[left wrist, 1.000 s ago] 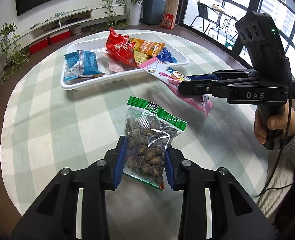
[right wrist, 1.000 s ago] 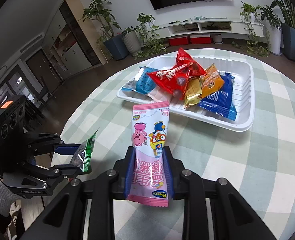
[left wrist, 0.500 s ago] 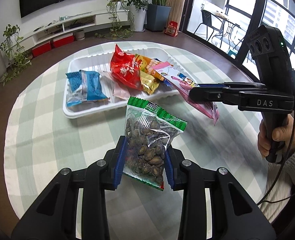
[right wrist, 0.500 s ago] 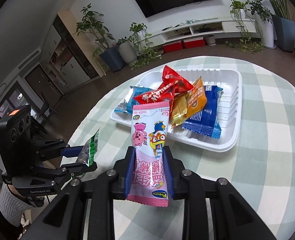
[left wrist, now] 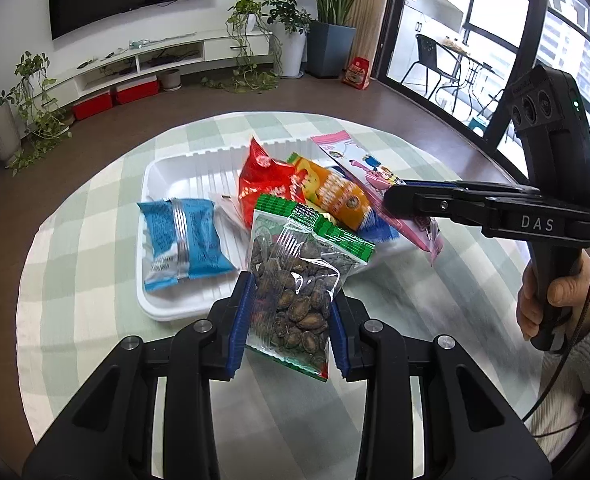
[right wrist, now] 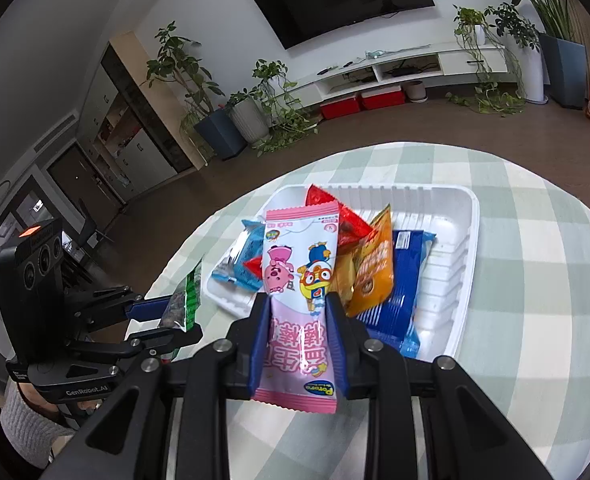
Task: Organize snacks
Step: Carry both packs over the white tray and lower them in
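over the last second both hands have carried their packets in from the bare checked cloth to the white tray (left wrist: 183, 312), which now sits close in front of each gripper where a moment ago it lay well ahead.

the left gripper (left wrist: 289, 322) is clamped narrow on the lower half of the clear seed packet (left wrist: 299, 280), whose green top edge stands upright above the pads. earlier that packet hung over cloth alone; now the tray's near rim lies just beyond the fingertips, and the light blue packet (left wrist: 183, 240) in the tray sits just ahead and to the gripper's left. the packet's top now overlaps the red packet (left wrist: 267, 180) and orange packet (left wrist: 335, 196) piled further ahead.

the right gripper (right wrist: 299, 340) is pressed fully together on the pink cartoon packet (right wrist: 301, 280), gripping its lower part with the top standing free. the tray's near rim is directly ahead of its fingertips, with the orange packet and the dark blue packet (right wrist: 399, 292) just ahead to its right; before, these were clearly further off.

judging from this, the carry is nearly done: both held snacks hang about at the tray's near edge, not yet released. what remains is a short reach further over the tray and letting go. the middle of the tray is crowded, so the freer floor to the far right looks the better place for the pink packet.
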Tool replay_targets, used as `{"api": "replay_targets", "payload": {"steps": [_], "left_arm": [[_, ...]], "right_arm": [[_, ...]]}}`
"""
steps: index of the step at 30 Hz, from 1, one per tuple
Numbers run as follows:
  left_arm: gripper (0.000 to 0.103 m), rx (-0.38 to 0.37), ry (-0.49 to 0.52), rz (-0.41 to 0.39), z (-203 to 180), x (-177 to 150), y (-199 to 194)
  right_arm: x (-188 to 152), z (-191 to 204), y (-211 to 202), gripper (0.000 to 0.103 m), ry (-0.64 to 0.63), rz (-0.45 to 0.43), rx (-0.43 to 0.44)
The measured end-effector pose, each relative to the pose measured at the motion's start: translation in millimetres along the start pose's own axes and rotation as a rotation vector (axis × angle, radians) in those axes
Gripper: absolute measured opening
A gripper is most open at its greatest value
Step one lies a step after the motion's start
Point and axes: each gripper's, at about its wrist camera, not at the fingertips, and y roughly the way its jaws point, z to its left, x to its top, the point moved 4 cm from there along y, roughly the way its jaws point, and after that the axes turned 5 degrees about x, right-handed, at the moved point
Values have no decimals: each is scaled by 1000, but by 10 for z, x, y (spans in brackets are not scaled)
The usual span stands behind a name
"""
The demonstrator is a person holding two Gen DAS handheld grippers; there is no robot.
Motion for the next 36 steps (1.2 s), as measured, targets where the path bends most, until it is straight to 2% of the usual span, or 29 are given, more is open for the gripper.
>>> {"api": "replay_targets", "payload": {"steps": [15, 36], "left_arm": [[32, 32, -49, -1, 253, 314, 269], [35, 111, -70, 1, 420, 518, 577]], "right_arm": [[301, -284, 266, 31, 20, 3, -30], [366, -361, 454, 34, -11, 13, -98]]}}
